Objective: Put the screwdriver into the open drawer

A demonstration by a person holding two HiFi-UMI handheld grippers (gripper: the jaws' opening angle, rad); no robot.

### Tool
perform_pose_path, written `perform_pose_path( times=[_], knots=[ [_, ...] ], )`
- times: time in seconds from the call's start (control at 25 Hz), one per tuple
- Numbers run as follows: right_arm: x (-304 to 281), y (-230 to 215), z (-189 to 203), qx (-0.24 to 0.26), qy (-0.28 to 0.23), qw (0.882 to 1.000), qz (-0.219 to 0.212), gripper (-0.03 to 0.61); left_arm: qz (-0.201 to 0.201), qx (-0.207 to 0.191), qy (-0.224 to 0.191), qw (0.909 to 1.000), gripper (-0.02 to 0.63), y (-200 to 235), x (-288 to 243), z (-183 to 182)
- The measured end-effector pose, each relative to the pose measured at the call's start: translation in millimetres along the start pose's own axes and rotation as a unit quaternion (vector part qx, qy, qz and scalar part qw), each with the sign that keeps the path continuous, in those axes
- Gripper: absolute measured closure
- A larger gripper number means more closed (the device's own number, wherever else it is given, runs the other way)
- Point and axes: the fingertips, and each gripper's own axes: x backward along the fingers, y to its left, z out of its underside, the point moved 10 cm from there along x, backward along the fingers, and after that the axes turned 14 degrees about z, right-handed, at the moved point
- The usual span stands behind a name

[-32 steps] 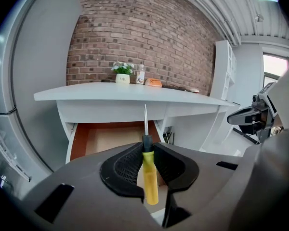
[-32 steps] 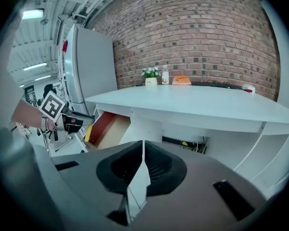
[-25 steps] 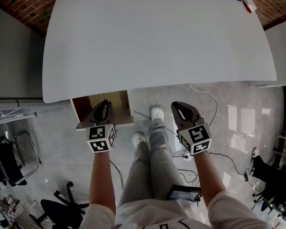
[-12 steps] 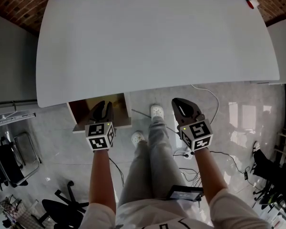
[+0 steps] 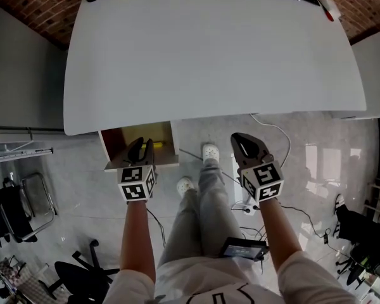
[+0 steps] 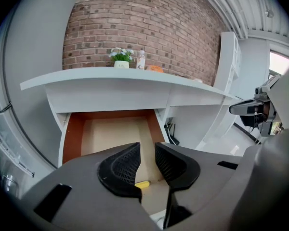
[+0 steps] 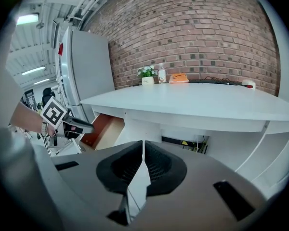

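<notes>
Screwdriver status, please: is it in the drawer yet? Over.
Left claw open, empty, over drawer. Right claw shut, empty. Screwdriver lies inside drawer, yellow handle showing. Nothing blocking.

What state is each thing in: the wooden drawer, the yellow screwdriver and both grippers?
Brown wooden drawer: pulled open.
Yellow-handled screwdriver: lying inside the drawer, not held.
Left gripper: jaws apart, empty, over the drawer.
Right gripper: jaws together, empty.
</notes>
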Motion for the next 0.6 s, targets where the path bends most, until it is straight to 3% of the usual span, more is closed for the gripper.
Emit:
perform_pose_path(
  times=[0.6],
  knots=[
    [41,5,-59,0.011,-0.044,0.999,0.007,0.552,-0.005,-0.013,-0.033,0.9993,0.513,-21,56,-39]
  ],
)
